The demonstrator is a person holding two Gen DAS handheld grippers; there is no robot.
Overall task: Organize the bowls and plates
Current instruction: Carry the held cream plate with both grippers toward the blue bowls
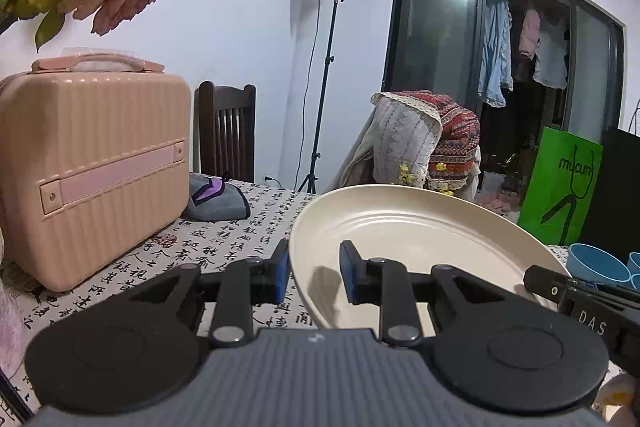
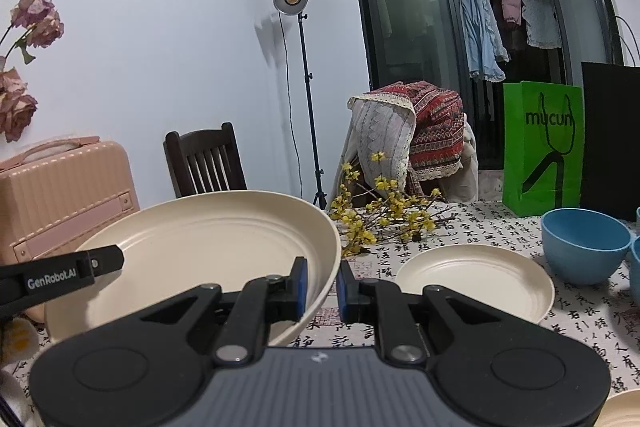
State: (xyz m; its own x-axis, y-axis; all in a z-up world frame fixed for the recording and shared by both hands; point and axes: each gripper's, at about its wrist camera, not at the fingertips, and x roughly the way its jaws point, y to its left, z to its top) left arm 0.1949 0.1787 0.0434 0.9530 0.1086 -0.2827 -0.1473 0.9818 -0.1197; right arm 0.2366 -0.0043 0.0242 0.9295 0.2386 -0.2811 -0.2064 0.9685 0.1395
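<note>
Now carrying | large cream round plate (image 2: 208, 239) held clear of the calligraphy-print worktop (image 2: 472, 227), left of the smaller cream plate (image 2: 476, 279) | left gripper (image 1: 314, 273) and right gripper (image 2: 322, 291) each clamped on its rim | next, likely: lower it level before letting go

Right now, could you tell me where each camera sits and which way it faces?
Left wrist: on the left gripper, looking along its jaws, clamped on the large cream plate's left rim, towards the pink case; the right gripper's finger shows at right.
Right wrist: on the right gripper, jaws clamped on that plate's right rim, facing the small plate and blue bowl; the left gripper's finger shows at left.
Shared: the large plate, case, green bag.
</note>
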